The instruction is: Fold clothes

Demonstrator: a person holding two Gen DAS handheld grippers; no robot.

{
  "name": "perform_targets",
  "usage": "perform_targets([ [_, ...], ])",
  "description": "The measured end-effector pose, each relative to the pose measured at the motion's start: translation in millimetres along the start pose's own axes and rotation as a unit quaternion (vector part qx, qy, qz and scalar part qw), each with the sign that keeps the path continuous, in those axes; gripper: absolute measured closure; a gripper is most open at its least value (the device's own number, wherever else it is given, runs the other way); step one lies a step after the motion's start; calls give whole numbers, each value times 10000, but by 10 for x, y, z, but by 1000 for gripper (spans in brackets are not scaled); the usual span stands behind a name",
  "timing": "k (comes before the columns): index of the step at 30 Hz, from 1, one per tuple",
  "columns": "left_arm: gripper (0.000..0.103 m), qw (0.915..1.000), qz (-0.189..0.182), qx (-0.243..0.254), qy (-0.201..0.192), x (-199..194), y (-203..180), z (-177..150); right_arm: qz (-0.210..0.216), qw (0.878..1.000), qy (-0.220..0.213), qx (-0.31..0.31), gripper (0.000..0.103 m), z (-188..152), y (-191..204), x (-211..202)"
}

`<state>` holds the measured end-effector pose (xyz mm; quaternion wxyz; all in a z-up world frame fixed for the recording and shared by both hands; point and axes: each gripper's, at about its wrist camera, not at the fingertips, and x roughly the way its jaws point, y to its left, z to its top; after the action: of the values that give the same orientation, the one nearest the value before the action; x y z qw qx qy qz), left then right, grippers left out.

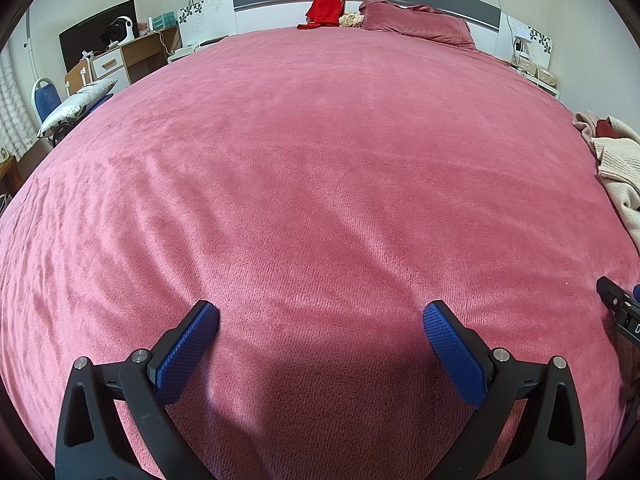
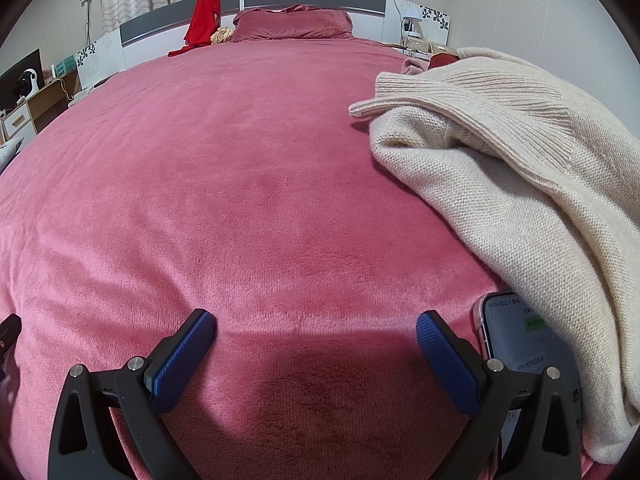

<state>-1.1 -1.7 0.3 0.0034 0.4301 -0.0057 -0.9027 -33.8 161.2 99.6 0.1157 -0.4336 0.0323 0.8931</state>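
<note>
Your left tool (image 1: 321, 322) and right tool (image 2: 316, 330) both hover wide open and empty over the bed (image 2: 240, 184), probably ready to reach. The cream sweater (image 2: 520, 184) lies crumpled at your right, draped partly over a phone (image 2: 520, 340).

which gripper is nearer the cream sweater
Right. The right gripper hovers just left of the cream sweater; the left gripper is further left, with the sweater at its view's far right edge.
</note>
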Motion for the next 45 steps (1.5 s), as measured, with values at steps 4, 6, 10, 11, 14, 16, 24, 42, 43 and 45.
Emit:
perform_targets([
  [4,0,10000,0,0,-1,0,0,0,0,10000,0,1,0,0,0,2],
  [6,0,10000,0,0,0,0,0,0,-2,10000,1,0,0,1,0,2],
  [10,0,10000,0,0,-1,0,0,0,-2,10000,2,0,0,2,4,2],
  [11,0,10000,0,0,-1,0,0,0,-2,10000,2,0,0,2,3,3],
  [14,0,10000,-1,-1,0,1,1,0,-2,10000,2,0,0,2,3,3],
  [16,0,10000,-1,-1,2,1,-1,0,-1,10000,5,1,0,1,2,3],
  [24,0,10000,9,7,1,-1,-7,-1,24,10000,51,21,0,19,32,6],
  [42,0,9999,37,53,89,-76,-43,2,596,9959,527,437,0,177,-142,-249],
  [43,0,9999,33,84,124,-80,-47,16,653,9954,514,468,0,202,-208,-326],
  [45,0,9995,28,215,216,-95,-60,60,741,9953,337,530,0,359,-411,-567],
])
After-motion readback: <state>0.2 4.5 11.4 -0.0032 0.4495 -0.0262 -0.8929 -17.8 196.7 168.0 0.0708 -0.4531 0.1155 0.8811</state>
